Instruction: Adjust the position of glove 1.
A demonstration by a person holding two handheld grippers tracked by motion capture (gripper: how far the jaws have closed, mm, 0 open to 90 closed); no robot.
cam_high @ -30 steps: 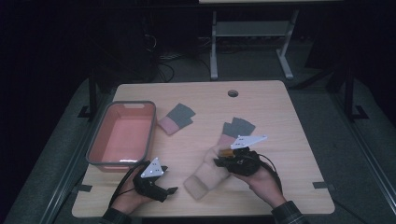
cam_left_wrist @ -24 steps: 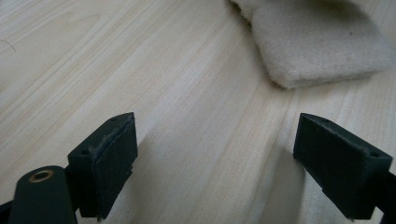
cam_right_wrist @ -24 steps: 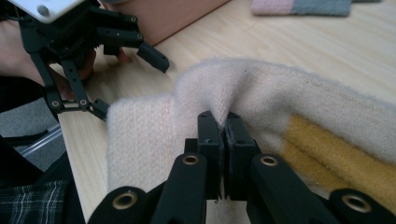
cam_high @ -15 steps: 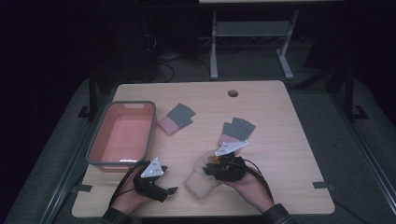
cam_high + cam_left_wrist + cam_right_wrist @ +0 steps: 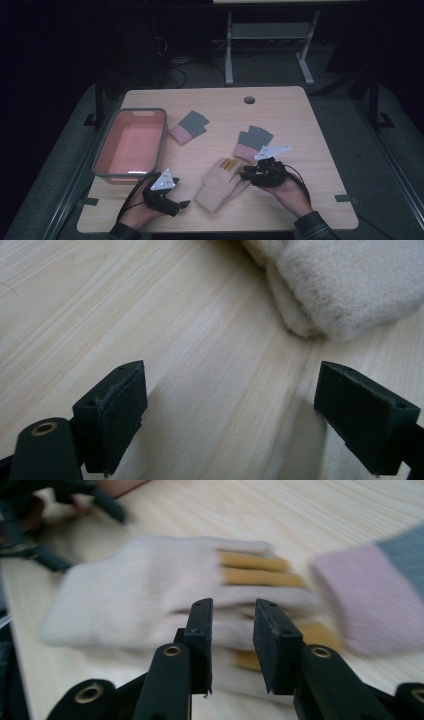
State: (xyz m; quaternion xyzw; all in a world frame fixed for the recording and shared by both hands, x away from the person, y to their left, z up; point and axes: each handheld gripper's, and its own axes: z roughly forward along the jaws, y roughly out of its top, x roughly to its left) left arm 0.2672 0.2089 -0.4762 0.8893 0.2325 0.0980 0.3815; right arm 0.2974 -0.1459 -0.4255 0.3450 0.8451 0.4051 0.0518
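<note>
Probably the cream glove [image 5: 218, 184] near the front edge of the table [image 5: 310, 120] goes into the pink bin [image 5: 131, 142]. Right gripper [image 5: 246, 174] sits at its fingers, jaws narrowly parted, nothing clamped; pinch one layer cleanly. Left gripper [image 5: 184, 204] rests wide open beside the cuff. Two grey-pink gloves [image 5: 189, 126] [image 5: 253, 141] lie nearby, clear of the path
</note>
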